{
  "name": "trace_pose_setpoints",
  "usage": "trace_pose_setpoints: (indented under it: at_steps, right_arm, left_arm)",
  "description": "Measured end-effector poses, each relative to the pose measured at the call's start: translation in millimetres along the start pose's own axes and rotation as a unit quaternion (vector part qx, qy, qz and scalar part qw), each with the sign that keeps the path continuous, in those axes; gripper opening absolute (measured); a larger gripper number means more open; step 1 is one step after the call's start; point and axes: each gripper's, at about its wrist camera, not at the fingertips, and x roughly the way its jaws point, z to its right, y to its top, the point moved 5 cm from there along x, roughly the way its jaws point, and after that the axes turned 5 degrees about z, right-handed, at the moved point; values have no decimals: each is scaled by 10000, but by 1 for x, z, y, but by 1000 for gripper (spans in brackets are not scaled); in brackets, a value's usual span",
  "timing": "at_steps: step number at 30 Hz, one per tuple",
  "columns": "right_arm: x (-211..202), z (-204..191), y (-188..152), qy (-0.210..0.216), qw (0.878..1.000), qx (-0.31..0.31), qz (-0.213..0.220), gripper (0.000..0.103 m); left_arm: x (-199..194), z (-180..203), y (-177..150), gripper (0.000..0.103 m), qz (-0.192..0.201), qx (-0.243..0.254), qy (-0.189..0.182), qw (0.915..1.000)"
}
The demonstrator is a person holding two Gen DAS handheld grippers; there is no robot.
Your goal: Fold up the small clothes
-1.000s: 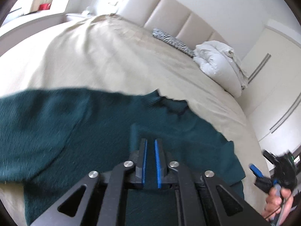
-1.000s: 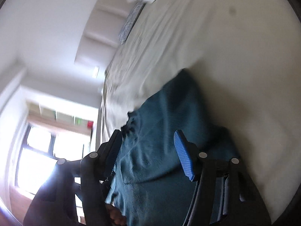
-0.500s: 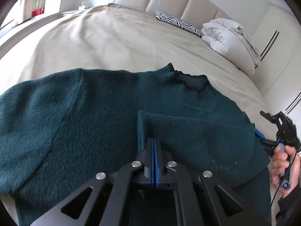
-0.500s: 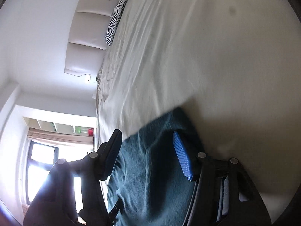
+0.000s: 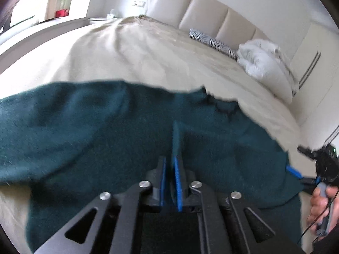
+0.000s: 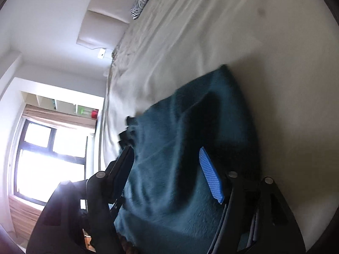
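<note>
A dark teal knit sweater (image 5: 84,131) lies spread on the beige bed (image 5: 148,59), its collar toward the headboard. A sleeve is folded across its front. My left gripper (image 5: 170,163) sits low over the sweater's middle with its blue pads a narrow gap apart; a fold of the sweater stands between the pads, which look shut on it. My right gripper (image 6: 167,158) is open wide, rolled on its side, above the sweater's right part (image 6: 180,148). It also shows in the left wrist view (image 5: 296,169) at the sweater's right edge, held by a hand.
A zebra-print pillow (image 5: 211,41) and a white bundled duvet (image 5: 264,61) lie by the padded headboard (image 5: 201,10). A wardrobe (image 5: 313,53) stands to the right. A window (image 6: 48,158) is beyond the bed's left side.
My left gripper's pads, pressed together half a second ago, now stand slightly apart with a fold of sweater between them. The right gripper has moved back over the sweater, still open.
</note>
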Motion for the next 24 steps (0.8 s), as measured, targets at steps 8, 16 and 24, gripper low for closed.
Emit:
trace_pose_setpoints:
  at_steps: [8,16,24]
  right_arm:
    - [34,-10,-6,-507,9980,-194,-337,62]
    - [2,1,-12,-258,9988,-394,-129,62]
    - [-19,9,-21,-26,9996,-239,128,62]
  left_arm:
    - [40,20,35,55,-416,769,350,9956]
    - [48,4,32,51,-651,503,-1,9966]
    - [52,28,19,35,-828,1098,146,9904]
